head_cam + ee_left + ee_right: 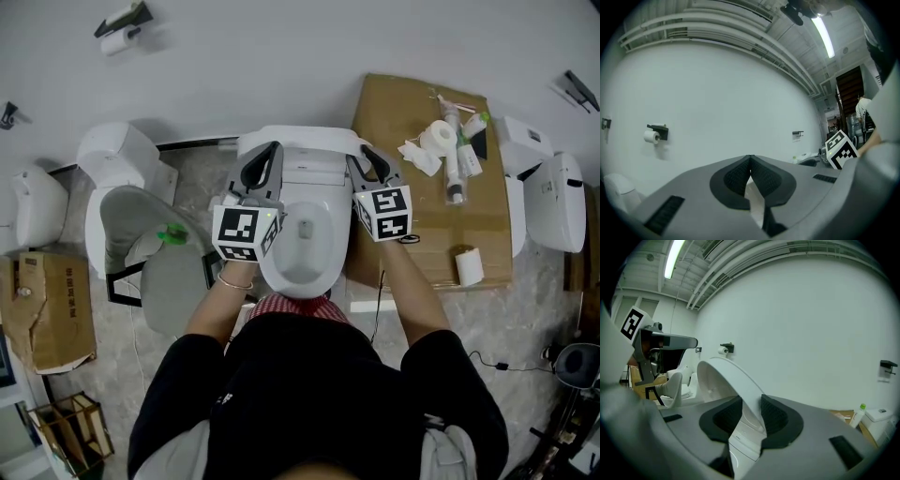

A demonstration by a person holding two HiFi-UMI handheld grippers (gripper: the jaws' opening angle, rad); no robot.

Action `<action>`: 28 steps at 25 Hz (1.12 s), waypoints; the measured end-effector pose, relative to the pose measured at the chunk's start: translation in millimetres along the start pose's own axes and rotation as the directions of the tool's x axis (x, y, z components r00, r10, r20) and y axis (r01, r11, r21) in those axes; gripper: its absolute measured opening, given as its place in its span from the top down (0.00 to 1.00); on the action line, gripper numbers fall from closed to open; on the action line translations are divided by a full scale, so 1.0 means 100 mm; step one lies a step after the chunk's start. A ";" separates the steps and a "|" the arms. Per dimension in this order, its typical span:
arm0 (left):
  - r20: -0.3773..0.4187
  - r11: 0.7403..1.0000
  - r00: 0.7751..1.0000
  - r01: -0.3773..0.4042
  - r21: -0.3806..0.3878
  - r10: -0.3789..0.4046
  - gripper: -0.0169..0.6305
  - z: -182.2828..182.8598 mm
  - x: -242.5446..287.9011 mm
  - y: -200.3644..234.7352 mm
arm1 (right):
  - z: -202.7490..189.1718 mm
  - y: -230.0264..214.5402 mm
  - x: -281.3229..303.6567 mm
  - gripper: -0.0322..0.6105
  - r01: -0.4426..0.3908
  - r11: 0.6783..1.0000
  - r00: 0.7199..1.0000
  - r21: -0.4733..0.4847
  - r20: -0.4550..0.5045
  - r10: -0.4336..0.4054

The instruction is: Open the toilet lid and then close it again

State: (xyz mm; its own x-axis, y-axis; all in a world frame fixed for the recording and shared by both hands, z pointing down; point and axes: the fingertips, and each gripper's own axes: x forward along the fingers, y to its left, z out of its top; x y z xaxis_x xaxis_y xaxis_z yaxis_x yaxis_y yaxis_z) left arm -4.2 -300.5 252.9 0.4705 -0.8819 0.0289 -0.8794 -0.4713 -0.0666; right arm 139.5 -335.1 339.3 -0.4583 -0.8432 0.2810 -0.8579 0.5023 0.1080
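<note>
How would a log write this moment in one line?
left claw: shut on lid | right claw: shut on lid | lid: raised

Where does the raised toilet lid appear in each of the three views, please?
Head view: the toilet lid is the white arc at top centre, between the left tool and the right tool.
Left gripper view: only a thin white edge, bottom centre, pinched in the left tool.
Right gripper view: a curved white panel left of centre, rising out of the right tool.
Shared landmark: the wall toilet-roll holder.
</note>
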 end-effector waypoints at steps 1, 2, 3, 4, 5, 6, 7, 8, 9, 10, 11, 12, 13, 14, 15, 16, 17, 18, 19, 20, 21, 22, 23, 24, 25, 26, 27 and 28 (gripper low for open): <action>0.021 1.000 1.000 0.005 0.004 -0.005 0.97 0.04 -0.02 -0.01 | -0.01 0.01 -0.01 0.76 0.005 1.000 1.000 0.000 -0.004 -0.005; 0.041 1.000 0.999 0.010 0.007 -0.010 0.97 0.07 -0.05 -0.01 | -0.02 0.02 -0.02 0.76 0.009 1.000 1.000 0.000 -0.008 -0.009; 0.057 1.000 0.998 0.016 0.010 -0.017 0.97 0.10 -0.09 -0.02 | -0.04 0.03 -0.04 0.76 0.014 1.000 1.000 0.001 -0.012 -0.014; 0.071 1.000 0.997 0.022 0.013 -0.023 0.97 0.13 -0.12 -0.02 | -0.05 0.04 -0.05 0.76 0.020 1.000 1.000 0.002 -0.017 -0.020; 0.084 0.999 0.996 0.028 0.016 -0.030 0.97 0.15 -0.16 -0.02 | -0.06 0.05 -0.07 0.76 0.026 1.000 0.999 0.001 -0.022 -0.026; 0.096 0.999 0.995 0.033 0.020 -0.035 0.97 0.18 -0.20 -0.02 | -0.07 0.06 -0.08 0.76 0.031 1.000 0.999 -0.001 -0.026 -0.031; 0.106 0.999 0.994 0.035 0.024 -0.038 0.97 0.20 -0.24 -0.01 | -0.08 0.07 -0.09 0.76 0.037 0.999 0.999 -0.004 -0.030 -0.037; 0.114 0.999 0.993 0.036 0.026 -0.039 0.97 0.22 -0.28 0.00 | -0.09 0.08 -0.10 0.76 0.042 0.999 0.999 -0.007 -0.035 -0.042; 0.119 0.999 0.992 0.037 0.027 -0.040 0.97 0.23 -0.32 0.01 | -0.10 0.09 -0.12 0.76 0.048 0.999 0.998 -0.008 -0.039 -0.048; 0.122 0.999 0.992 0.038 0.027 -0.041 0.97 0.23 -0.36 0.01 | -0.12 0.10 -0.15 0.76 0.054 0.998 0.998 -0.009 -0.045 -0.054; 0.124 0.999 0.991 0.038 0.026 -0.041 0.97 0.22 -0.40 0.02 | -0.13 0.11 -0.17 0.76 0.059 0.998 0.997 -0.009 -0.050 -0.060; 0.125 0.999 0.991 0.038 0.025 -0.040 0.97 0.22 -0.44 0.03 | -0.15 0.13 -0.19 0.76 0.064 0.998 0.996 -0.008 -0.054 -0.065; 0.125 0.999 0.991 0.036 0.022 -0.039 0.97 0.21 -0.48 0.04 | -0.17 0.14 -0.20 0.76 0.068 0.998 0.996 -0.006 -0.059 -0.069; 0.124 0.999 0.992 0.036 0.019 -0.038 0.97 0.20 -0.51 0.06 | -0.19 0.17 -0.22 0.76 0.072 0.997 0.995 -0.005 -0.065 -0.073; 0.122 0.999 0.992 0.036 0.016 -0.038 0.97 0.19 -0.55 0.06 | -0.20 0.18 -0.24 0.76 0.076 0.997 0.995 -0.004 -0.070 -0.076; 0.121 0.999 0.992 0.038 0.015 -0.040 0.97 0.18 -0.58 0.06 | -0.22 0.20 -0.26 0.76 0.079 0.997 0.994 -0.004 -0.076 -0.080; 0.120 0.999 0.992 0.041 0.015 -0.042 0.97 0.17 -0.60 0.06 | -0.24 0.22 -0.28 0.76 0.082 0.997 0.993 -0.005 -0.080 -0.082; 0.120 0.999 0.992 0.044 0.015 -0.045 0.97 0.16 -0.63 0.06 | -0.25 0.24 -0.29 0.76 0.084 0.996 0.993 -0.006 -0.084 -0.084; 0.120 0.999 0.992 0.046 0.013 -0.048 0.97 0.16 -0.65 0.06 | -0.27 0.25 -0.31 0.76 0.086 0.996 0.992 -0.006 -0.088 -0.086; 0.119 0.999 0.992 0.047 0.010 -0.048 0.97 0.15 -0.67 0.05 | -0.29 0.27 -0.33 0.76 0.087 0.996 0.992 -0.004 -0.092 -0.088; 0.117 0.999 0.992 0.047 0.007 -0.047 0.97 0.14 -0.69 0.05 | -0.30 0.28 -0.36 0.76 0.089 0.996 0.991 -0.002 -0.097 -0.089; 0.115 0.999 0.992 0.046 0.004 -0.046 0.97 0.14 -0.71 0.06 | -0.32 0.30 -0.38 0.76 0.092 0.996 0.991 0.001 -0.101 -0.091; 0.114 0.999 0.992 0.047 0.003 -0.047 0.97 0.14 -0.73 0.06 | -0.34 0.31 -0.39 0.76 0.094 0.996 0.990 0.004 -0.105 -0.093; 0.114 0.999 0.992 0.049 0.003 -0.049 0.97 0.13 -0.75 0.05 | -0.36 0.32 -0.41 0.76 0.097 0.995 0.990 0.007 -0.108 -0.095; 0.112 0.999 0.992 0.052 0.003 -0.052 0.97 0.12 -0.76 0.05 | -0.38 0.33 -0.42 0.76 0.099 0.995 0.989 0.009 -0.111 -0.097; 0.109 0.999 0.993 0.054 0.002 -0.054 0.97 0.11 -0.77 0.04 | -0.40 0.34 -0.44 0.76 0.100 0.995 0.989 0.009 -0.115 -0.098; 0.107 0.999 0.993 0.055 -0.001 -0.054 0.97 0.10 -0.79 0.04 | -0.42 0.36 -0.45 0.76 0.100 0.995 0.988 0.008 -0.119 -0.099; 0.104 0.999 0.993 0.055 -0.005 -0.054 0.97 0.09 -0.80 0.03 | -0.43 0.37 -0.47 0.76 0.101 0.995 0.988 0.007 -0.122 -0.099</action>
State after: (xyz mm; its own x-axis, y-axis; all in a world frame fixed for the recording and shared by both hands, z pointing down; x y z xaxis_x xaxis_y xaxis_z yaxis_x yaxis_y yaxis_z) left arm -44.4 -231.1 241.1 0.5220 -0.8499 -0.0718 -0.8528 -0.5187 -0.0599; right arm 139.4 -268.3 371.3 -0.3394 -0.8590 0.3832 -0.9013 0.4136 0.1289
